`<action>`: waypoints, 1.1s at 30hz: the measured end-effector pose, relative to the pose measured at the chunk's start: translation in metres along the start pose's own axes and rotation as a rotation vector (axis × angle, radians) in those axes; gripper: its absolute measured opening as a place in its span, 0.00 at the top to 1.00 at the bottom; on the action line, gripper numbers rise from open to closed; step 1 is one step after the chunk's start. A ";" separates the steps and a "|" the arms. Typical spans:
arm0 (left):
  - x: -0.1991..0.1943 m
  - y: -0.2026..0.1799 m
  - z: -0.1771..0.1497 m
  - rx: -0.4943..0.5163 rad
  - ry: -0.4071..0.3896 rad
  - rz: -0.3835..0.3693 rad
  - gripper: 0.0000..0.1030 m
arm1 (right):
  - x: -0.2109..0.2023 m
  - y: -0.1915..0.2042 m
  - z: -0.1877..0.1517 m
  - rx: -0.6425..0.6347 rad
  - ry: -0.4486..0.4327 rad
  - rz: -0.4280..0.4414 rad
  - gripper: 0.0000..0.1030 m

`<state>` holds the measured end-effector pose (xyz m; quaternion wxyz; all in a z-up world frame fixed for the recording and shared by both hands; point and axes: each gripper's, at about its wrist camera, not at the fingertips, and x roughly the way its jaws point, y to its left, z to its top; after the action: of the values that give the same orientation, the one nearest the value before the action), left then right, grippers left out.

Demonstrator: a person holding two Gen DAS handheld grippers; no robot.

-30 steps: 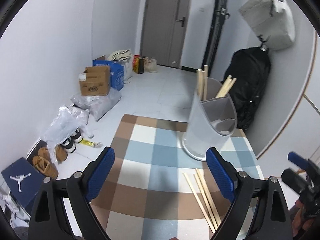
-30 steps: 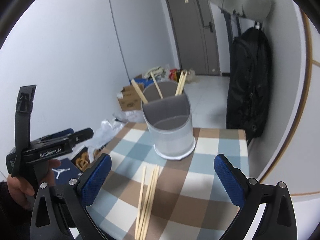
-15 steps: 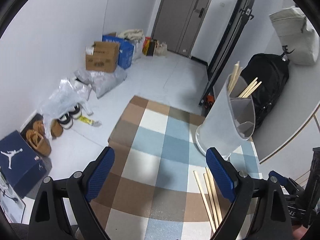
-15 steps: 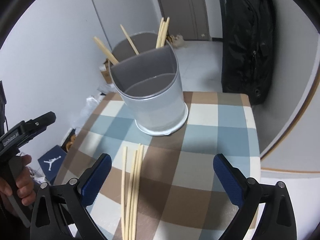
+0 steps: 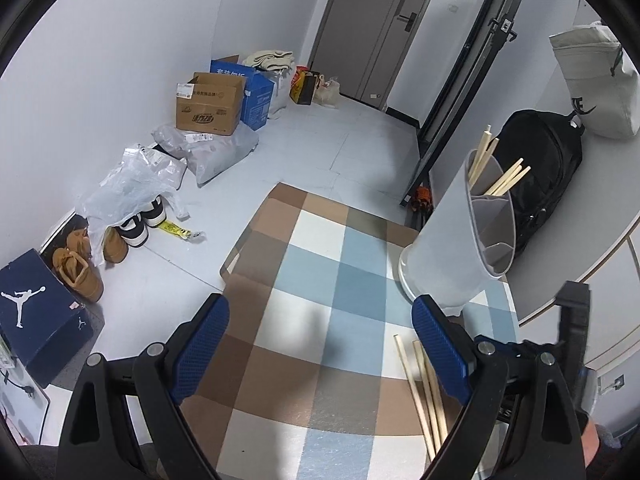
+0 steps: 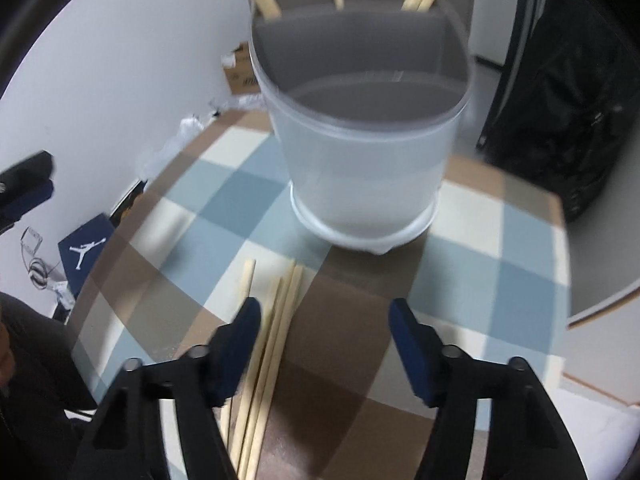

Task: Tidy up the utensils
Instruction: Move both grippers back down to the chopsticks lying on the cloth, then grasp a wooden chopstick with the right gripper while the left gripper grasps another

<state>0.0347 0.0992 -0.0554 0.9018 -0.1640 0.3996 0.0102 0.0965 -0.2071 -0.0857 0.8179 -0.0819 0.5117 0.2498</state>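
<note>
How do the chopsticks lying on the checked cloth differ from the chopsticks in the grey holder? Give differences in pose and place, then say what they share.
1. Pose: the loose chopsticks lie flat; the chopsticks in the holder stand tilted, tips above the rim.
2. Place: the loose ones rest on the checked cloth in front of the holder; the others sit in its rear compartments.
3. Grouping: the loose ones lie bunched side by side; those in the holder fan apart.

Both sets are plain, pale wooden sticks.

Pale, matt wooden chopsticks [image 6: 280,320] lie on a checked brown-and-blue woven cloth [image 6: 500,248]; the translucent frosted plastic holder [image 6: 360,176] looks smooth, its grey insert matt.
</note>
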 end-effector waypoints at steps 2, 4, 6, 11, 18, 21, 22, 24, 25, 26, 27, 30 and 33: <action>0.001 0.004 0.000 -0.007 0.002 0.006 0.13 | 0.009 0.000 0.001 0.000 0.016 0.001 0.47; 0.002 0.007 0.001 -0.013 0.006 0.011 0.13 | 0.015 0.001 0.003 -0.013 0.022 -0.018 0.51; 0.005 0.009 0.000 -0.020 0.015 0.013 0.13 | 0.021 -0.001 0.005 -0.012 0.032 -0.029 0.58; 0.007 0.009 0.000 -0.008 0.019 0.026 0.13 | 0.023 0.003 0.007 -0.036 0.031 -0.022 0.62; 0.009 0.009 -0.001 -0.006 0.029 0.039 0.13 | 0.024 0.010 0.010 -0.077 0.028 -0.060 0.67; 0.010 0.009 -0.003 0.000 0.032 0.044 0.13 | 0.027 0.009 0.012 -0.062 0.044 -0.065 0.69; 0.010 0.008 -0.003 0.002 0.031 0.047 0.13 | 0.027 0.010 0.012 -0.067 0.046 -0.066 0.74; 0.010 0.008 -0.003 0.006 0.030 0.053 0.13 | 0.026 0.009 0.013 -0.060 0.050 -0.057 0.79; 0.010 0.007 -0.003 0.008 0.030 0.056 0.13 | 0.026 0.009 0.013 -0.055 0.052 -0.054 0.83; 0.011 0.007 -0.004 0.011 0.031 0.063 0.13 | 0.026 0.009 0.013 -0.053 0.054 -0.053 0.89; 0.012 0.006 -0.004 0.013 0.032 0.068 0.13 | 0.026 0.008 0.013 -0.050 0.056 -0.050 0.92; 0.015 0.005 -0.005 0.016 0.047 0.071 0.13 | 0.023 0.005 0.012 -0.026 0.051 -0.046 0.94; 0.018 0.002 -0.005 0.019 0.059 0.073 0.13 | 0.019 -0.006 0.008 0.033 0.054 -0.033 0.95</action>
<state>0.0437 0.0975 -0.0720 0.8902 -0.1411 0.4318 0.0345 0.1125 -0.2031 -0.0996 0.8091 -0.0834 0.5362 0.2257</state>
